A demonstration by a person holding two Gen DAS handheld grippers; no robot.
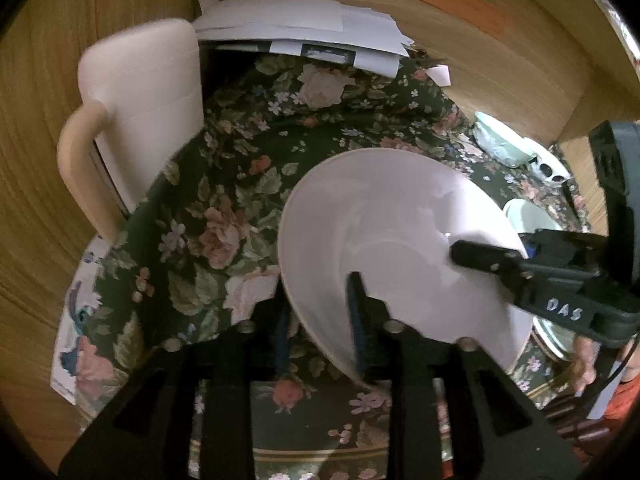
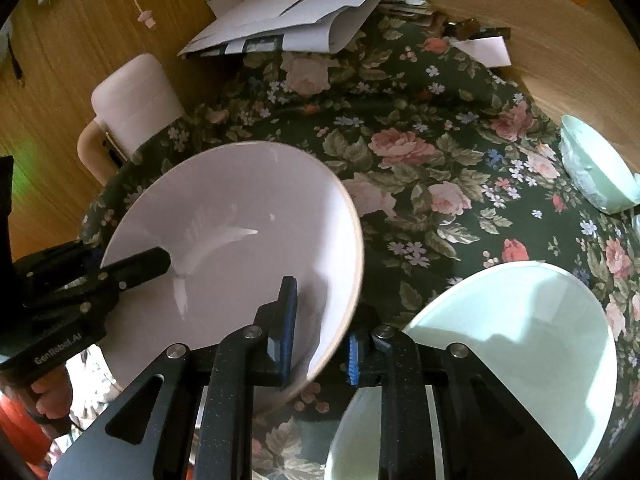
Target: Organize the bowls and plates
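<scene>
Straddling opposite rims of the white bowl [image 2: 240, 248], right gripper [image 2: 320, 332] pinches tight while left gripper [image 1: 320, 320] sits loosened.

The big bowl [image 2: 240, 240] sits on the tablecloth [image 2: 420, 168], its rim between the right gripper [image 2: 320, 332] jaws. Right of those jaws lies a second bowl [image 2: 520, 332]; far right a third [image 2: 592, 168]. Ahead, papers [image 2: 296, 16]; ahead-left, a chair [image 2: 136, 100]

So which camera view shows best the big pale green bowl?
The right wrist view: the big pale green bowl fills its lower right, inside visible. The left wrist view shows only a sliver of it behind the white plate.
</scene>
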